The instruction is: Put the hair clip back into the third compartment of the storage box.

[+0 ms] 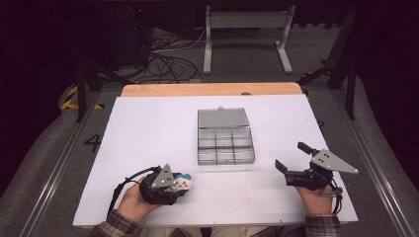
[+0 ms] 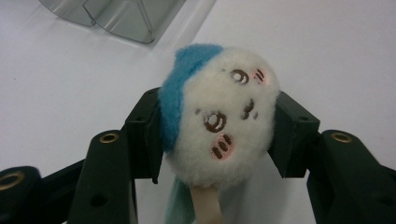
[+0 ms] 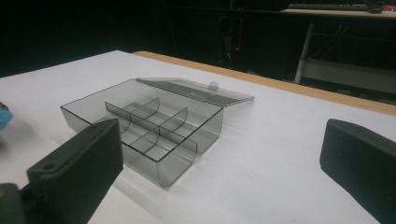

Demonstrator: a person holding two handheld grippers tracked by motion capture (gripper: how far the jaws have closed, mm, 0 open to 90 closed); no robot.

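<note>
The left claw [image 2: 217, 140] is clamped on a small plush toy [image 2: 219, 116]. One black jaw presses on each side of its round head, and the fluff bulges a little where they push in. The toy is white with a blue cap on one side and a stitched face with pink cheeks. In the high view the toy [image 1: 182, 182] sits low at the near left of the white worktop [image 1: 148, 133], with the left claw [image 1: 179, 186] around it.

The toy looks very light and very soft. It will squash when squeezed, so the jaws need to close well in to get a firm hold. The fluff is grippy, not slippery, so it should not slide out easily. It will not break if it falls. It may roll, since it is round.

The best place to hold it is right across the fat middle of the head, as it is held now. A thin tag or strap hangs under the head; that part is floppy and a poor place to grab.

The right claw [image 1: 292, 164] rests at the near right of the worktop with its jaws wide apart and nothing between them.

A clear grey box [image 1: 225, 144] sits in the middle of the worktop, lid open and lying back. It has small compartments inside, all bare. The box [image 3: 144, 128] looks hard, smooth and light, so a bump could push it along.
</note>
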